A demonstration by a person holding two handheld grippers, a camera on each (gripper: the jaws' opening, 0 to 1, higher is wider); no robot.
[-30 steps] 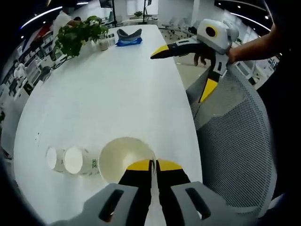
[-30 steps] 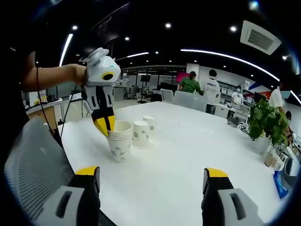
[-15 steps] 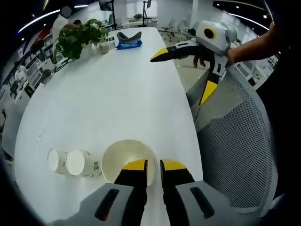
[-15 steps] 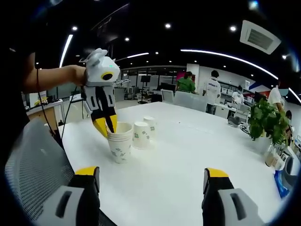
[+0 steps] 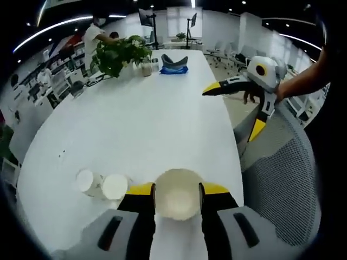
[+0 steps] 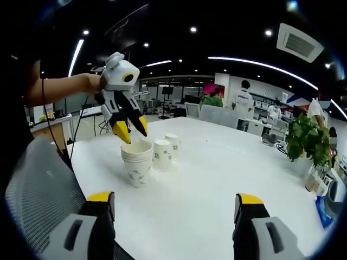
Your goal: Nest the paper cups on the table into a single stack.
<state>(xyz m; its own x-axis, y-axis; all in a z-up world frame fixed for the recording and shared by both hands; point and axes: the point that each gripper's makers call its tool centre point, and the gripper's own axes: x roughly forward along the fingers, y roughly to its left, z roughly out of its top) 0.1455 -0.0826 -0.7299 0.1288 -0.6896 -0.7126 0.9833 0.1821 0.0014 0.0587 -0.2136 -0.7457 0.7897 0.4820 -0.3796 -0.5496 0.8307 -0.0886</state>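
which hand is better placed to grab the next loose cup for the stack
Left. The left tongs hang open right above the stack of cups, and the two loose cups stand just beside it. The right tongs are open too, but sit farther back, near the table edge by the chair.

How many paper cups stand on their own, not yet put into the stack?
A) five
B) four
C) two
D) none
C: in the right gripper view two single cups stand side by side just behind the nested stack, over which the left gripper hangs with its fingers apart.
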